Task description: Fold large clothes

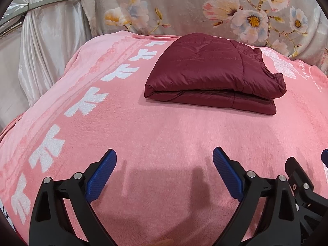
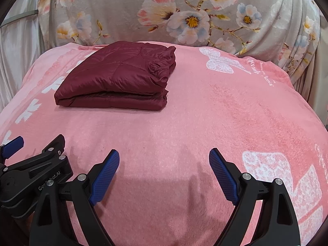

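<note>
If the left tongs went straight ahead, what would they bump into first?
Probably the pink blanket first, since the open left tongs look tilted down toward it. If they skim above it, the folded maroon jacket comes next.

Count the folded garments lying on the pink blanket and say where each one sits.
1: a folded maroon quilted jacket lies on the pink blanket toward its far edge, near the floral fabric. Nothing else folded shows in either view.
</note>
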Tool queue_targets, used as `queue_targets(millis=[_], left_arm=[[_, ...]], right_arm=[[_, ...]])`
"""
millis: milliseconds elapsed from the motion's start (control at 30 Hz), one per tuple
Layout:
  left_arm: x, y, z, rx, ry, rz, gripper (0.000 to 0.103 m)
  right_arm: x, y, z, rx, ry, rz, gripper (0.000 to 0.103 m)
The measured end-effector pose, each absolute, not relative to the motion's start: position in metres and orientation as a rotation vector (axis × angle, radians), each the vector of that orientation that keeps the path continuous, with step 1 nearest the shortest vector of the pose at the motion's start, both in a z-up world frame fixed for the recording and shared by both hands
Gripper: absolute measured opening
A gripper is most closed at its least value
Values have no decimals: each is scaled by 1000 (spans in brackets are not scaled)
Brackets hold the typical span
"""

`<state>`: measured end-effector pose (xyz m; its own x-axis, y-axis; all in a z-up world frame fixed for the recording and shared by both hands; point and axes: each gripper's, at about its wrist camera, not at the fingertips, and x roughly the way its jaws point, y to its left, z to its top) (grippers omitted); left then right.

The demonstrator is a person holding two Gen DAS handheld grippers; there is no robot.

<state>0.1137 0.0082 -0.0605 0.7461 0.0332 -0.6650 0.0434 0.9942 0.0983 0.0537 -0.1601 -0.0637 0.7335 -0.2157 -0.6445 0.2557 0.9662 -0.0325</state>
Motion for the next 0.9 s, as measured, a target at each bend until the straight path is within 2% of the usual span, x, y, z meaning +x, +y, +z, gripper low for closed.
queue_targets(millis=[900], left_arm=[[111,7,-58,106,719,-4,90]], right_arm=[[53,-161,-64,54,701,-259,87]])
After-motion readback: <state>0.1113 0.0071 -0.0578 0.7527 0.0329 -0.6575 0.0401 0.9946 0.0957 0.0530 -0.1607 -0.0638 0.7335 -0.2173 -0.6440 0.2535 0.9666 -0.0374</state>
